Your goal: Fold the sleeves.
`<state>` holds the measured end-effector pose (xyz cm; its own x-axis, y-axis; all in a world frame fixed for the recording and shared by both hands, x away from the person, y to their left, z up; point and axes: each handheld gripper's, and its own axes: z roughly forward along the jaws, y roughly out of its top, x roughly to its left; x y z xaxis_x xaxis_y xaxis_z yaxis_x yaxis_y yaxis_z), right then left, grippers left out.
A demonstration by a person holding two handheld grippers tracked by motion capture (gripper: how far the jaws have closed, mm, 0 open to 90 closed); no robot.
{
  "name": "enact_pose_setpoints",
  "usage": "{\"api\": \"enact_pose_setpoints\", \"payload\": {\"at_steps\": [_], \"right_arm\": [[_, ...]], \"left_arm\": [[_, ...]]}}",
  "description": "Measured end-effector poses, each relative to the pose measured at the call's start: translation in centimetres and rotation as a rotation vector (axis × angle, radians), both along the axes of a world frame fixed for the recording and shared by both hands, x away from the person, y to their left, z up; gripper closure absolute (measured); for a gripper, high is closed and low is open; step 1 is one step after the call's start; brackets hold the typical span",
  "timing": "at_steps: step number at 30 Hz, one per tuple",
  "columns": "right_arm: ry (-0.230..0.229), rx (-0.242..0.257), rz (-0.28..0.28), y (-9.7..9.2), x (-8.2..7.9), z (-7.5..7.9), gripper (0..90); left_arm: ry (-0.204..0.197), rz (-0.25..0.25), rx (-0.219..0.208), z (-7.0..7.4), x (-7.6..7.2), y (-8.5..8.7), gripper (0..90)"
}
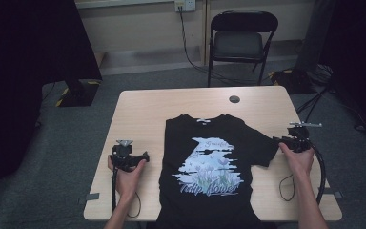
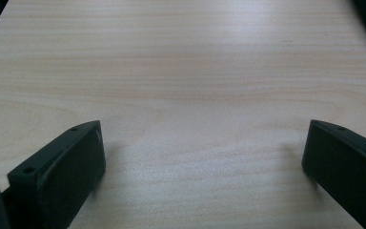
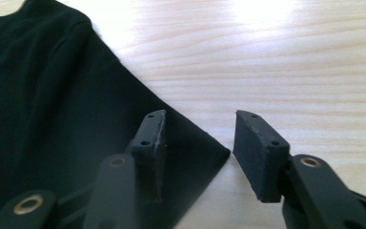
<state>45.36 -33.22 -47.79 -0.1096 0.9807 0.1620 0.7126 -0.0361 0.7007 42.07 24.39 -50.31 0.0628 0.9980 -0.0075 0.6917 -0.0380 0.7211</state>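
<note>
A black T-shirt [image 1: 205, 162] with a pale tulip print lies face up on the middle of the wooden table [image 1: 138, 109], and its hem reaches the near edge. My right gripper [image 1: 277, 140] is at the tip of the shirt's right sleeve [image 1: 262, 145]. In the right gripper view its jaws [image 3: 200, 121] stand part open astride the sleeve's corner [image 3: 209, 155], one over the cloth, one over bare wood, with a gap between them. My left gripper [image 1: 145, 155] rests left of the shirt, wide open [image 2: 204, 131] over bare tabletop.
A round cable hole [image 1: 234, 99] sits near the table's far edge. A black folding chair [image 1: 240, 40] stands beyond the table, with cables on the floor around it. Each gripper's cable trails over the near edge beside the forearms.
</note>
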Motion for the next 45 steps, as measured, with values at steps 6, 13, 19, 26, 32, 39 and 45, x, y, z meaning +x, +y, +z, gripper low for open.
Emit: {"api": "enact_pose_setpoints", "payload": {"at_steps": [6,13,19,26,32,39,45], "right_arm": [[0.014,-0.002,-0.005,-0.2,-0.5,-0.7,59.1],[-0.008,0.013,-0.015,-0.4,-0.5,-1.2,59.5],[-0.012,-0.039,-0.027,0.2,-0.6,-1.2,74.6],[-0.029,-0.025,-0.031,0.6,-0.6,-1.3,86.5],[-0.050,0.023,-0.052,0.4,-1.0,-0.6,87.1],[-0.089,0.048,-0.029,0.6,-1.6,0.8,87.3],[-0.110,0.035,-0.016,0.9,-2.1,1.9,87.5]], "left_arm": [[0.000,0.001,0.000,0.0,0.0,0.0,0.1],[0.000,0.002,0.000,0.0,0.0,0.0,0.1],[0.000,0.001,0.000,0.0,0.0,0.0,0.1],[0.000,0.001,0.000,0.0,0.0,0.0,0.1],[0.000,0.001,0.000,0.0,0.0,0.0,0.1],[0.000,0.001,0.000,0.0,0.0,0.0,0.1],[0.000,0.001,-0.001,0.0,0.0,0.0,0.1]]}}
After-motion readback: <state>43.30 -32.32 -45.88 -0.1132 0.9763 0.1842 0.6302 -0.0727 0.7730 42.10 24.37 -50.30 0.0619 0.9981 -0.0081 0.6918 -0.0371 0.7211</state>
